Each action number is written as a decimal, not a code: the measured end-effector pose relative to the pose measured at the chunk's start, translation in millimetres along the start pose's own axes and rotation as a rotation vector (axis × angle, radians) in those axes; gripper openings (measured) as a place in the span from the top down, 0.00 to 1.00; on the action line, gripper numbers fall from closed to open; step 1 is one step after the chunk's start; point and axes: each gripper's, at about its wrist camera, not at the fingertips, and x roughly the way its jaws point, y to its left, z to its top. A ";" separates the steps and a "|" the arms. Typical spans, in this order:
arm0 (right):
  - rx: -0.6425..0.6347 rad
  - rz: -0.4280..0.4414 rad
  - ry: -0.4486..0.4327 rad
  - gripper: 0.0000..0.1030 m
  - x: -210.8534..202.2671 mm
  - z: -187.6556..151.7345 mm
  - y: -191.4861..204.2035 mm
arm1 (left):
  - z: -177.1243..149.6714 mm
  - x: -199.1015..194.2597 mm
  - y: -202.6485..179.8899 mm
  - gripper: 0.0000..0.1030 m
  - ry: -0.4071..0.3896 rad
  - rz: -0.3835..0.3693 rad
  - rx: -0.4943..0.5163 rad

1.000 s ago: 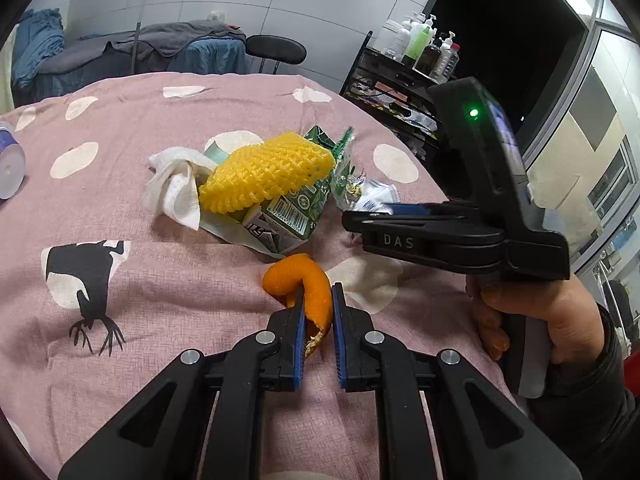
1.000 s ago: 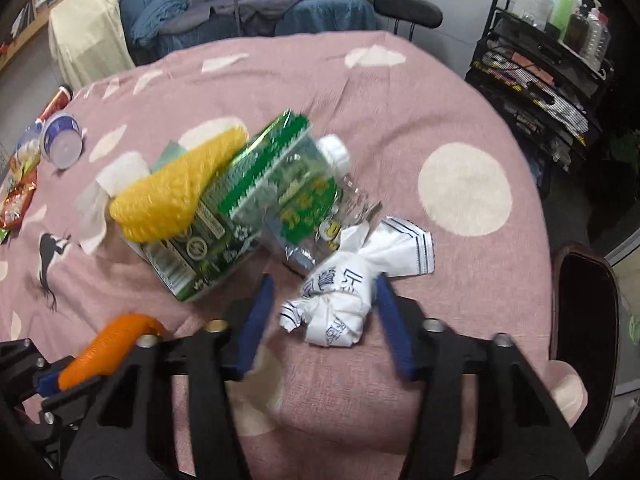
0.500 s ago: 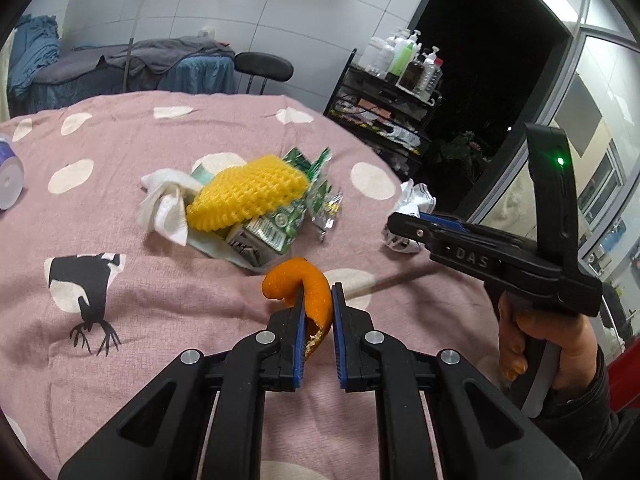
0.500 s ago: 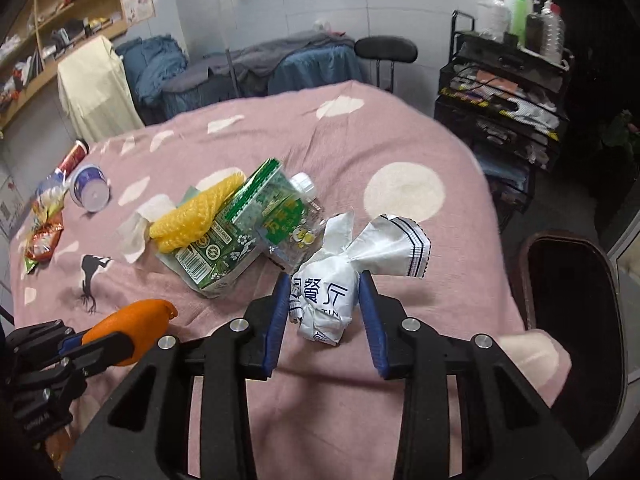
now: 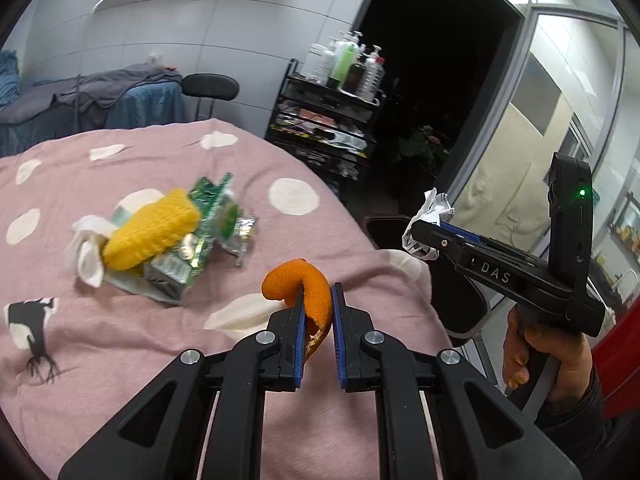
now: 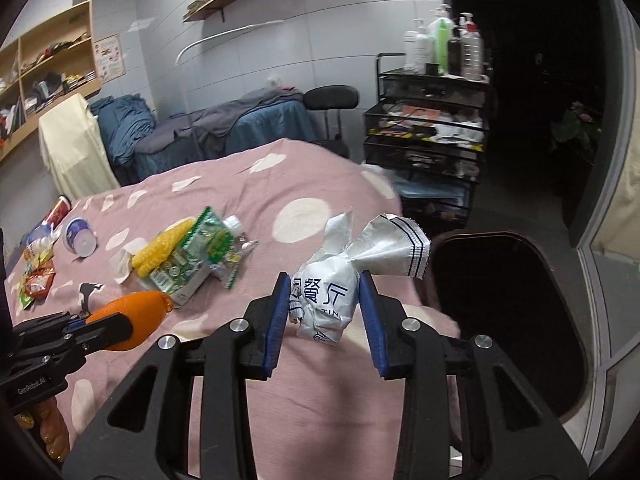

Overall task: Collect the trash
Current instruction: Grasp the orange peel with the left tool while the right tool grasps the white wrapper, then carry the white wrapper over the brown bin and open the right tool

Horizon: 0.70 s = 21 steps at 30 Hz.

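Pink dotted cloth [image 6: 224,176] on table; L gripper [image 5: 316,312] clamps peel [image 5: 312,288], R gripper [image 6: 324,300] clamps wrapper [image 6: 332,292]; bin [image 6: 500,304] nearby.

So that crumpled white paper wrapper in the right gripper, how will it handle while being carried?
The white paper wrapper looks light and crushable: it is crumpled, and the right gripper pinches its bunched middle. Its loose flared end sticks up unsupported, so it probably flops or flutters. Being thin paper, it seems unlikely to slip, though it may deform further.
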 end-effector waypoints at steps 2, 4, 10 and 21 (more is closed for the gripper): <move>0.025 -0.029 -0.008 0.65 -6.4 -2.2 -15.0 | 1.1 4.7 -9.6 0.88 0.003 -0.018 0.021; 0.047 -0.052 -0.010 0.65 -10.2 -4.5 -29.2 | 2.9 10.6 -21.3 0.88 0.008 -0.038 0.042; 0.120 -0.140 0.000 0.65 -19.0 -16.6 -73.2 | 7.0 27.6 -47.7 0.88 0.027 -0.084 0.091; 0.243 -0.256 0.070 0.65 -7.8 -40.7 -142.4 | 10.4 48.6 -75.2 0.88 0.059 -0.129 0.146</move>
